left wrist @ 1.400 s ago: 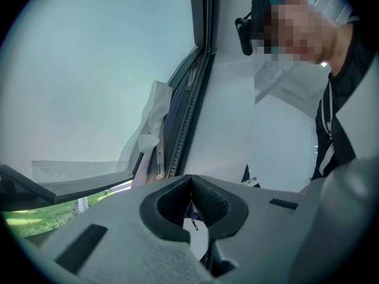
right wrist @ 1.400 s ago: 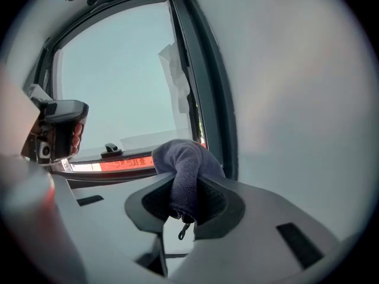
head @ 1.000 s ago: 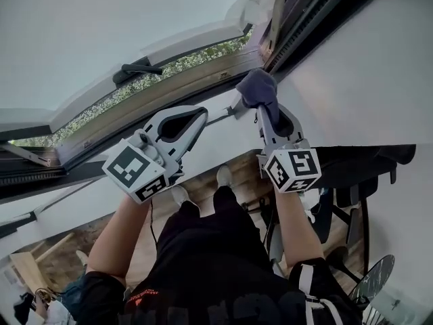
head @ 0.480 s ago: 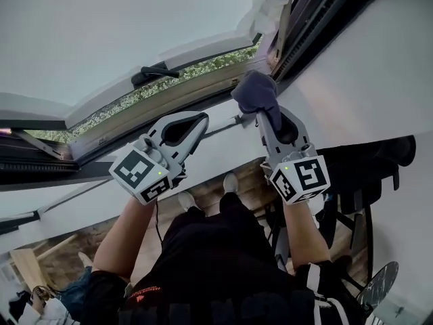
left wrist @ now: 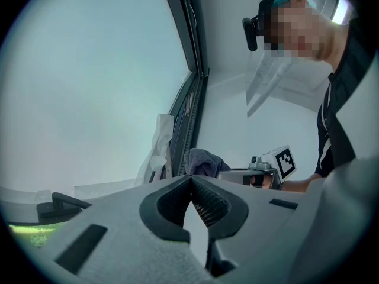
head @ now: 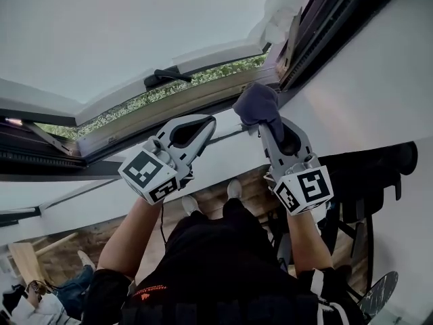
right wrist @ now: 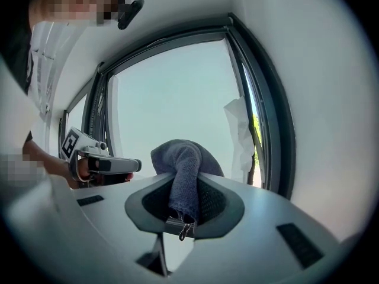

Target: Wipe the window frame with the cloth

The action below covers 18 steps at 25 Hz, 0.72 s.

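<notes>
Nearest the head camera, two bare forearms [head: 132, 232] reach up. Each ends in a marker cube [head: 303, 189].

The right gripper [head: 262, 123] has its fingers [right wrist: 216, 203] clamped on a grey-blue cloth [right wrist: 185, 161]. A narrow fold runs down between the pads. The rest of the cloth bulges in a rounded wad just beyond the fingertips.

The left gripper [left wrist: 190, 178] is well to the left of those fingers. Its own fingers [left wrist: 211, 207] are pressed together tip to tip with nothing between them. From it, the cloth [left wrist: 201, 160] shows just above and beyond the closed tips.

Past the right fingertips, the wad of cloth [head: 257, 104] sits at the lower rail of the window frame [head: 203, 95], close to the corner. Whether it actually presses on the rail cannot be told.

Beyond the left fingertips, a black window handle [head: 166, 77] lies along the white sash. Above and to the right of the cloth, crumpled white sheeting [head: 279, 15] hangs at the corner of the dark frame [right wrist: 267, 114]. Farthest off, a strip of greenery [head: 128, 105] shows through the gap under the sash.
</notes>
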Tool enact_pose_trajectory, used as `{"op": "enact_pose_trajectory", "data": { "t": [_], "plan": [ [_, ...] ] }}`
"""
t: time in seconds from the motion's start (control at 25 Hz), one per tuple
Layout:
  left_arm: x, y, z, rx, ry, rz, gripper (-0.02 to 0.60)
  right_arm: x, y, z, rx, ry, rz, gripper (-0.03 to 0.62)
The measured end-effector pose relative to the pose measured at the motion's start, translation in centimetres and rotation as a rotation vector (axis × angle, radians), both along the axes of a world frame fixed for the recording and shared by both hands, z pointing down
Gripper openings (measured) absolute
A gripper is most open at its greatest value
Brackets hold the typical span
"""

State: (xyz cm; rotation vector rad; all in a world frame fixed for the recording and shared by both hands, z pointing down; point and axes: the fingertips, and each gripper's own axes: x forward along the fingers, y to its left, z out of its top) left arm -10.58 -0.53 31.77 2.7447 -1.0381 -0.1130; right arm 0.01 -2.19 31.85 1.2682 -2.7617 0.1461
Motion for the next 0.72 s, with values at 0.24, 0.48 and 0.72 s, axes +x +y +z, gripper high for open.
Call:
{"op": "enact_pose_trajectory", "data": {
  "t": [0.24,0.48,0.72],
  "plan": [
    [-0.6,0.0,0.2,-0.001,0.005,-0.027,0.018,-1.3,0.3,0.0,-0.005,0.007,-0.056,0.064],
    [-1.5,0.2,0.1,0.000,0.005,-0.058,0.018,-2.4,0.5,0.0,-0.008,0.011,-0.100,0.064],
    [-2.1,0.1,0.0,0.004,0.011,-0.075,0.018,-3.0,0.4,0.0,-0.012,0.018,-0.117,0.064]
  ]
}}
